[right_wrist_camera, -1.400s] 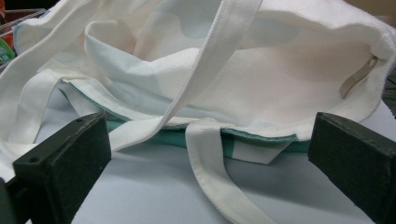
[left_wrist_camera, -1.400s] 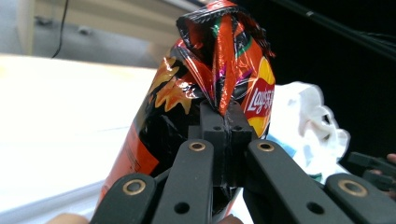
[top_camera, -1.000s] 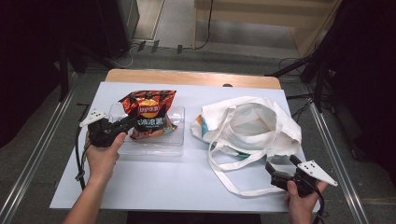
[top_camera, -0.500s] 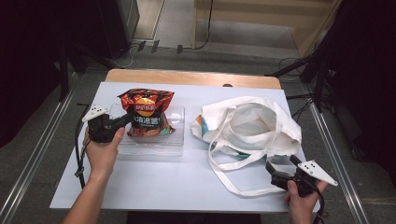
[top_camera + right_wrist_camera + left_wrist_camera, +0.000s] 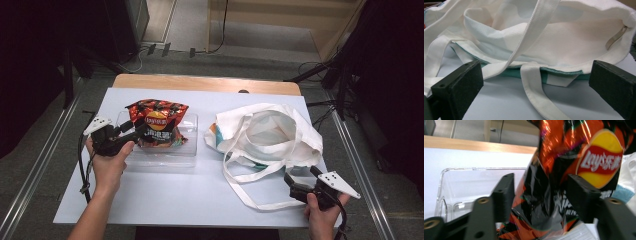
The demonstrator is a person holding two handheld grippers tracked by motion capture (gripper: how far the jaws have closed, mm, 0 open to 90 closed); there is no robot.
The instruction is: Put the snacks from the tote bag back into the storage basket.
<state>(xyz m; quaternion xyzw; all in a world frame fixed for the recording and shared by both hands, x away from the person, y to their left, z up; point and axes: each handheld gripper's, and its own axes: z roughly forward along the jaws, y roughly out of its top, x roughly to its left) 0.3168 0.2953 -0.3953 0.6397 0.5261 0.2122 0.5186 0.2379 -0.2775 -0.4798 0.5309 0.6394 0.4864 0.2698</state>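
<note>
At left centre of the high view, the left gripper (image 5: 131, 134) has its jaws spread around the lower edge of a crinkled red-and-black foil chip bag (image 5: 157, 126), which lies in a clear plastic tray (image 5: 190, 150). Toward the lower right, the right gripper (image 5: 296, 188) sits with jaws spread, just short of a cream canvas tote bag (image 5: 272, 135) and its looping straps (image 5: 250, 197).
</note>
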